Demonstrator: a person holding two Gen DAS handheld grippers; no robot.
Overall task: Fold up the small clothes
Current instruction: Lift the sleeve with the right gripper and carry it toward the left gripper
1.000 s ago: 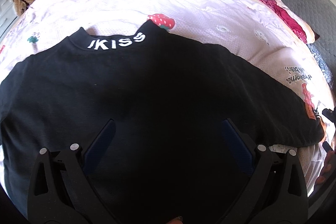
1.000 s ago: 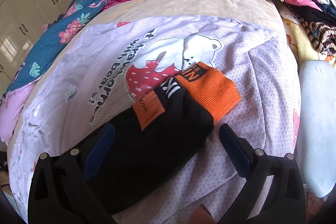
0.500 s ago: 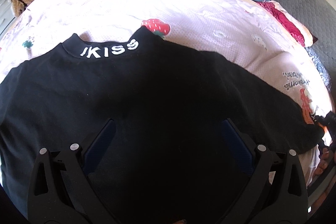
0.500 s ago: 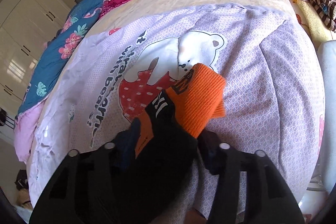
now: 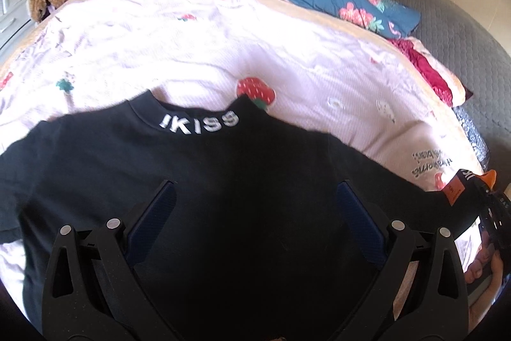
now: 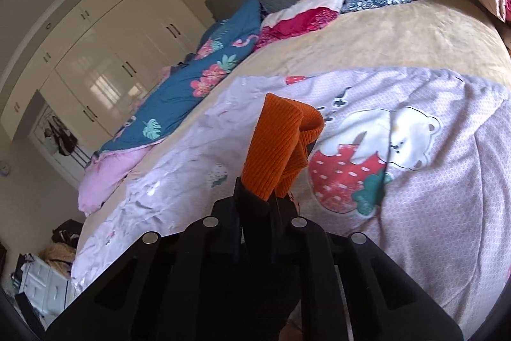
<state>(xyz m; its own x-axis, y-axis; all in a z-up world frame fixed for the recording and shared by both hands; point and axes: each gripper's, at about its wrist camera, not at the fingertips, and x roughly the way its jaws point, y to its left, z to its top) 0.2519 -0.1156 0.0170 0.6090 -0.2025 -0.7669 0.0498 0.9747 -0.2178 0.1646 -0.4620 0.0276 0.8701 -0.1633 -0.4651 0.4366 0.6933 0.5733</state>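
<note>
On bed | our right gripper (image 6: pixel 257 197) pinching black sweatshirt's orange ribbed cuff (image 6: pixel 281 143) | left gripper (image 5: pixel 255 222) spread | thin bite, sleeve may slip

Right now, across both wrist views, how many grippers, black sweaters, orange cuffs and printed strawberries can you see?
Grippers: 2, the left gripper open over the sweater, the right gripper having just closed on the sleeve.
Black sweaters: 1, the sweater.
Orange cuffs: 1, the cuff.
Printed strawberries on the blanket: 2, small strawberry, big strawberry.
Total: 6
</note>
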